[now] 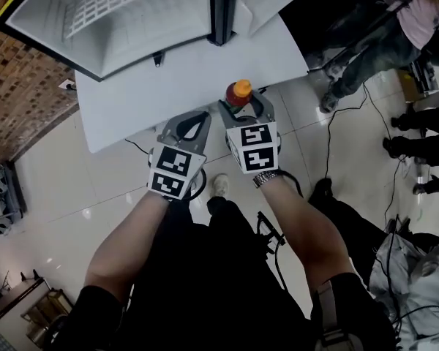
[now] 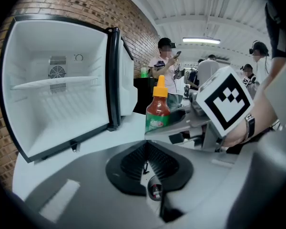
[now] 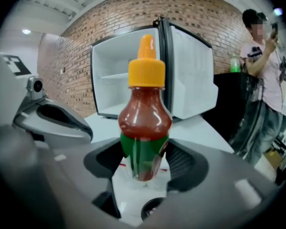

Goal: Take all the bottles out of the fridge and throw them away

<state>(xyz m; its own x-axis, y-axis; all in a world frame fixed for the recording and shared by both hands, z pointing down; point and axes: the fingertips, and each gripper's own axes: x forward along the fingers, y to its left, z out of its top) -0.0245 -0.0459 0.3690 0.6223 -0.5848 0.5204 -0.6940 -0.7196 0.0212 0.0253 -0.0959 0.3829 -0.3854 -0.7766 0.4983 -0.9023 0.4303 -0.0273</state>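
Two jaws of the right gripper (image 3: pixel 144 165) press on the green-labelled lower body of a hot sauce bottle (image 3: pixel 145 113). They hold it upright, with its orange cap at 12 o'clock. In the head view the bottle sits just past that gripper's marker cube (image 1: pixel 253 146), at the cube's 12 o'clock. It is above the near edge of a white table (image 1: pixel 168 86).

At the right gripper's 9 o'clock, just beside it, is the left gripper (image 1: pixel 205 115). Its jaws are brought together at the tips and its own view shows nothing between the ribbed pads. From that view the held bottle appears at 12 o'clock, clamped in the neighbouring gripper.

Further out, at about 11 o'clock from both grippers, a small white fridge (image 1: pixel 132 20) stands on the table. Its door (image 3: pixel 190 75) is swung open. The left gripper view looks into the white interior, where one shelf (image 2: pixel 55 83) crosses the middle and a round vent sits on the back wall.

A brick wall (image 1: pixel 22 86) runs behind the fridge at 10 o'clock. A pale tiled floor (image 1: pixel 58 189) lies below the table.

At 2 o'clock in the right gripper view a person (image 3: pixel 267 70) stands holding something up in one hand. The person is beside a black cabinet (image 3: pixel 229 104) with a green bottle (image 3: pixel 234 64) on top.
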